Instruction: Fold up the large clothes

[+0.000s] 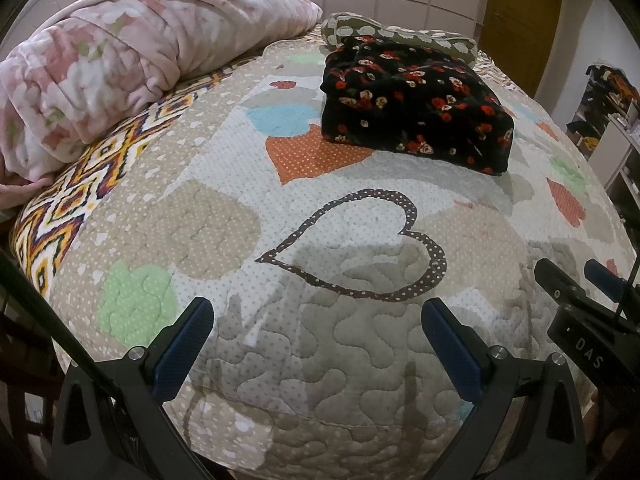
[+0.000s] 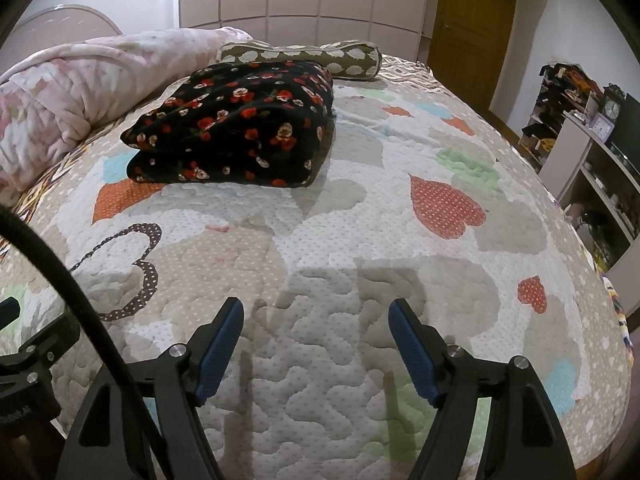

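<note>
A black garment with red and white flowers (image 1: pixel 416 116) lies folded into a thick rectangle on the quilted bed cover, toward the far side of the bed; it also shows in the right wrist view (image 2: pixel 236 136). My left gripper (image 1: pixel 318 312) is open and empty, low over the near part of the bed, well short of the garment. My right gripper (image 2: pixel 316 312) is open and empty, beside the left one and equally far from the garment. The right gripper also shows at the right edge of the left wrist view (image 1: pixel 576 276).
A heart-patterned quilt (image 1: pixel 248 224) covers the bed (image 2: pixel 452 272). A rolled pink floral blanket (image 1: pixel 120 60) lies along the far left. An olive bolster pillow (image 2: pixel 304 56) lies behind the garment. Shelves with clutter (image 2: pixel 592 128) and a wooden door (image 2: pixel 472 28) stand at the right.
</note>
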{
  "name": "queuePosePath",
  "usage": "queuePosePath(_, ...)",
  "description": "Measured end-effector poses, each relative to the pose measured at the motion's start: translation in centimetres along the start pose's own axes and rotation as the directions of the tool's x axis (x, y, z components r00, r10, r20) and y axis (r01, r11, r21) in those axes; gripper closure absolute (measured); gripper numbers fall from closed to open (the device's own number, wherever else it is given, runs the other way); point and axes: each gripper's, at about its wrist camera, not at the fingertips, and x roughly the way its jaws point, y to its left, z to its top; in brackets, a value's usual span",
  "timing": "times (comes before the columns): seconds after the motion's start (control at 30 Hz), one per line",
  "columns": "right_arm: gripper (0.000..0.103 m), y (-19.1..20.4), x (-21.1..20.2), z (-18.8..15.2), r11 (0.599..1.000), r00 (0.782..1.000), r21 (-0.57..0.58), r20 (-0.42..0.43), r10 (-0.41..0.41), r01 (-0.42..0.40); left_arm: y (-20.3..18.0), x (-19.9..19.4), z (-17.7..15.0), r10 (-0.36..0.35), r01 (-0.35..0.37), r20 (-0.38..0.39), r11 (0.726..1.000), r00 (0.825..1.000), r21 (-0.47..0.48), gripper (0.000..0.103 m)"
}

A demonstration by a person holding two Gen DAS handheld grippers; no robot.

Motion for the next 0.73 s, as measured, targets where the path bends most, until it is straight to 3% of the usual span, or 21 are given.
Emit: queuePosePath(0.73, 0.023, 0.93, -0.30, 0.18, 0.999, 0.999, -0.029, 0.010, 0.038, -0.037, 0.01, 0.16, -0.15, -0.019, 0.019, -0.014, 1.000, 1.000, 0.010, 0.000)
